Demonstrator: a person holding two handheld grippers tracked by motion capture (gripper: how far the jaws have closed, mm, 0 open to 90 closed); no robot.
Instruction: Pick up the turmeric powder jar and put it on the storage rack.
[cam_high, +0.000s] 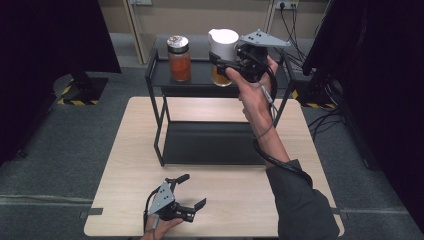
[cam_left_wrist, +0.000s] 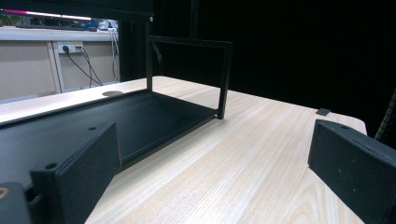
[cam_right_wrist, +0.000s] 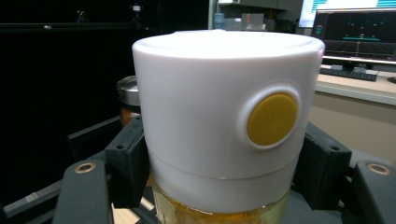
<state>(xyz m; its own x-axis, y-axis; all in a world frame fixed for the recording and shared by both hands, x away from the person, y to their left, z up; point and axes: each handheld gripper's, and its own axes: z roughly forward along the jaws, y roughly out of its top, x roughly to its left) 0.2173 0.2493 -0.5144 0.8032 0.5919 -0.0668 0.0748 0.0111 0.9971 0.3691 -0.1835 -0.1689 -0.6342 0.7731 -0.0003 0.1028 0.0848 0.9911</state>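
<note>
White-lidded jar stood on the rack's top shelf; I had my right tongs clamped around it. My left tongs sat released over the desk.

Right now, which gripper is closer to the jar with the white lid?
The right. The right gripper has its jaws on either side of the white-lidded jar on the rack's top shelf. The left gripper sits open, low over the table's near edge.
</note>
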